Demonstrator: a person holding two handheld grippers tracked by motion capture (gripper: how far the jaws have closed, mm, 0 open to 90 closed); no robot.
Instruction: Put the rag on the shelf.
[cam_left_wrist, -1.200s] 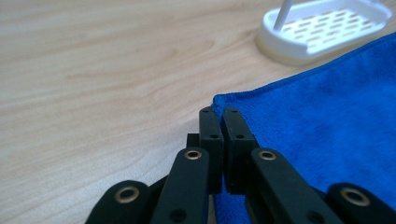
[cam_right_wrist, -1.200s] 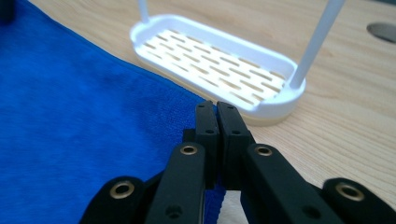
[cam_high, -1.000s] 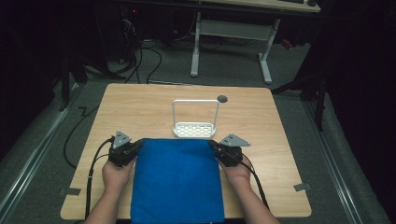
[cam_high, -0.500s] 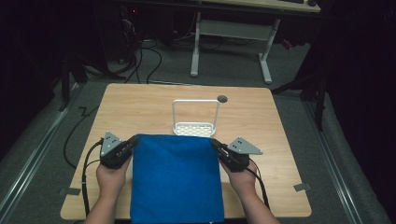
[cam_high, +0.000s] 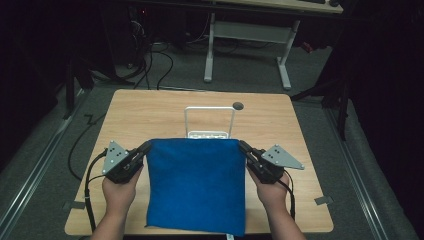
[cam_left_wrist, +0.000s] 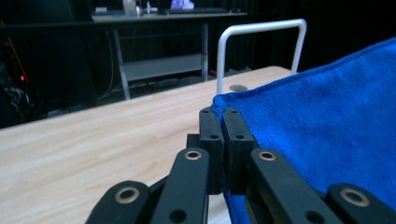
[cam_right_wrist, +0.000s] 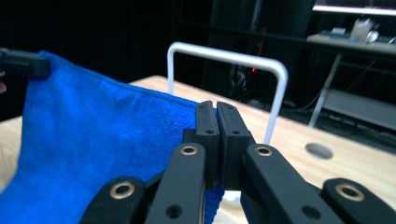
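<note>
Left gripper (cam_high: 146, 146) and right gripper (cam_high: 242, 145) each clamped on a far corner of the blue cloth (cam_high: 195, 185), held spread above the table (cam_high: 150, 115), just near of the white rack (cam_high: 209, 122).

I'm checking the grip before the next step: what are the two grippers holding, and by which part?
Both hold the blue cloth: the left gripper pinches its far left corner, the right gripper its far right corner.
</note>
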